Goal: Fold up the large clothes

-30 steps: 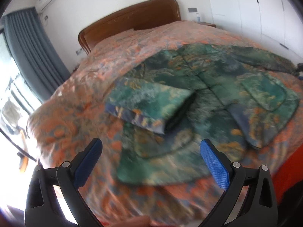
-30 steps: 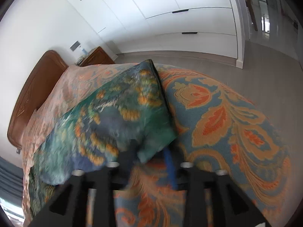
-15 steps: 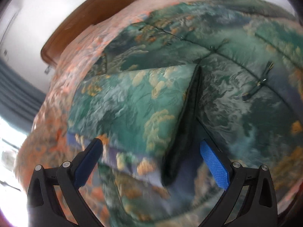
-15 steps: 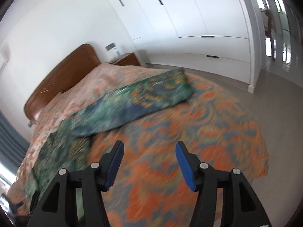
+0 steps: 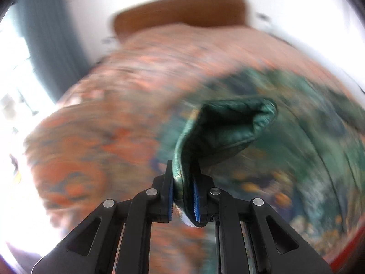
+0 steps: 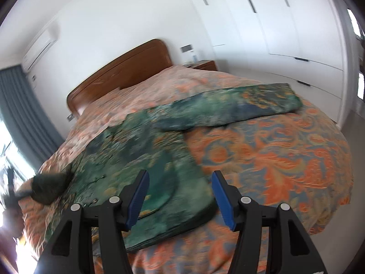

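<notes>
- Bed (image 6: 285, 159): orange-patterned cover, wooden headboard (image 6: 123, 68) against a white wall; white wardrobe doors (image 6: 285, 22) to one side, grey curtain (image 6: 18, 109) opposite.
- Green patterned garment (image 6: 141, 159): spread flat on the bed, one sleeve stretched out sideways.
- Left gripper (image 5: 183, 196): jaws clamped on a lifted garment edge — background heavily blurred.
- Right gripper (image 6: 180, 194): jaws wide, holding nothing, above the garment's near part.
- Garment's near corner — hidden behind the right gripper.

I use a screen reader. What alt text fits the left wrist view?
The left hand-held gripper is shut on a fold of the green patterned padded jacket, lifted above the orange floral bedspread. The background is blurred; a brown wooden headboard shows behind.
</notes>
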`<state>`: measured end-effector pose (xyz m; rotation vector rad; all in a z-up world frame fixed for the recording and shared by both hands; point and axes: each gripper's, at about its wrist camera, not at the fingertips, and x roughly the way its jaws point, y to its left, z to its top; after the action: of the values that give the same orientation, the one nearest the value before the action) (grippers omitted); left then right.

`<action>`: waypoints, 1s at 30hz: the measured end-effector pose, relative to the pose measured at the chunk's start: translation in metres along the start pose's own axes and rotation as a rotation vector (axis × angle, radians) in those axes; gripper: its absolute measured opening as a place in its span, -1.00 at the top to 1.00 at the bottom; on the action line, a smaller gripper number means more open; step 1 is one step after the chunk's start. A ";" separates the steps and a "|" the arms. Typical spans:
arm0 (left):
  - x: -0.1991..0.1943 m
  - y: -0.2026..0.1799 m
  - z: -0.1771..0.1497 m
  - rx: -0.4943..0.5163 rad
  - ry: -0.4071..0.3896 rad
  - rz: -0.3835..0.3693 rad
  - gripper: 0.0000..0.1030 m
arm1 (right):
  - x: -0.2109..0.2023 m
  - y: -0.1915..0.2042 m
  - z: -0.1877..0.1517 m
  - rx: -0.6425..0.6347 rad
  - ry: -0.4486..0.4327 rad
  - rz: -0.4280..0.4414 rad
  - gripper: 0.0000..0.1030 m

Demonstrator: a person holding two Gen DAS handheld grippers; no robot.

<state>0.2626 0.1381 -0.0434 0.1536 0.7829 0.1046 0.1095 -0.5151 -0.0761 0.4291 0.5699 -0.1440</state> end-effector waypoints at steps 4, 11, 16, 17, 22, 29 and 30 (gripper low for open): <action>-0.003 0.069 0.001 -0.130 -0.014 0.156 0.75 | 0.002 0.021 -0.005 -0.066 0.003 0.026 -0.13; 0.052 0.129 -0.019 -0.252 0.093 0.344 0.75 | 0.015 0.036 -0.015 -0.080 0.071 0.069 -0.13; 0.074 0.139 -0.030 -0.306 0.142 0.403 0.57 | 0.014 0.042 -0.025 -0.104 0.110 0.079 -0.13; 0.075 0.140 -0.031 -0.303 0.139 0.432 0.54 | 0.013 0.043 -0.027 -0.106 0.113 0.078 -0.13; 0.071 0.150 -0.030 -0.305 0.138 0.503 0.43 | 0.015 0.043 -0.033 -0.106 0.139 0.075 -0.13; 0.040 0.117 -0.048 -0.287 0.098 0.402 -0.38 | 0.020 0.049 -0.033 -0.117 0.146 0.086 -0.13; 0.037 0.104 -0.052 -0.264 0.095 0.364 -0.47 | 0.020 0.049 -0.033 -0.125 0.148 0.084 -0.13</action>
<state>0.2479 0.2509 -0.0865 0.0390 0.8218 0.5610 0.1220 -0.4569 -0.0952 0.3429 0.7015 0.0039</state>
